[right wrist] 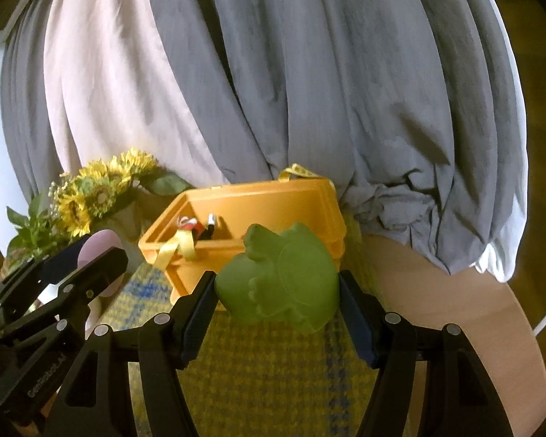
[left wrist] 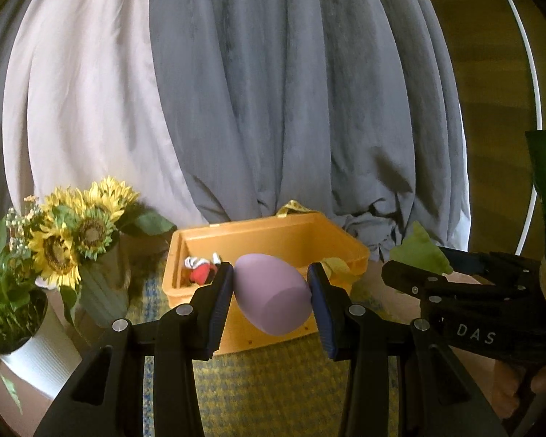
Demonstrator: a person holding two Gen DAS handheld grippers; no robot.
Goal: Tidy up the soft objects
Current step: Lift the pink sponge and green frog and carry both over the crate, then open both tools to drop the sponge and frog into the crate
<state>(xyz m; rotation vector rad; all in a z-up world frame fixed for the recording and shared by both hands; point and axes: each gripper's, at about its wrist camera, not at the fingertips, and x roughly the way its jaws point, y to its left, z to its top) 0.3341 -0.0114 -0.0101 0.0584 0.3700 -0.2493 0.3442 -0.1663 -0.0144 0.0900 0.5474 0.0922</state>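
My left gripper (left wrist: 272, 293) is shut on a soft lilac egg (left wrist: 271, 295), held in the air in front of the orange bin (left wrist: 345, 245). In the right wrist view my right gripper (right wrist: 277, 293) is shut on a green squishy frog-like toy (right wrist: 284, 284), also raised before the orange bin (right wrist: 273, 196). Each gripper shows at the edge of the other's view: the right gripper (left wrist: 422, 266) with the green toy (left wrist: 420, 251), the left gripper (right wrist: 87, 260) with the lilac egg (right wrist: 98, 247). A small red and white toy (left wrist: 200, 271) lies inside the bin.
Sunflowers (left wrist: 72, 233) in a ribbed vase and a leafy plant in a white pot (left wrist: 36, 357) stand left of the bin. Grey and white curtains (left wrist: 291, 91) hang behind. A yellow and blue woven mat (right wrist: 273, 364) covers the round wooden table (right wrist: 455, 309).
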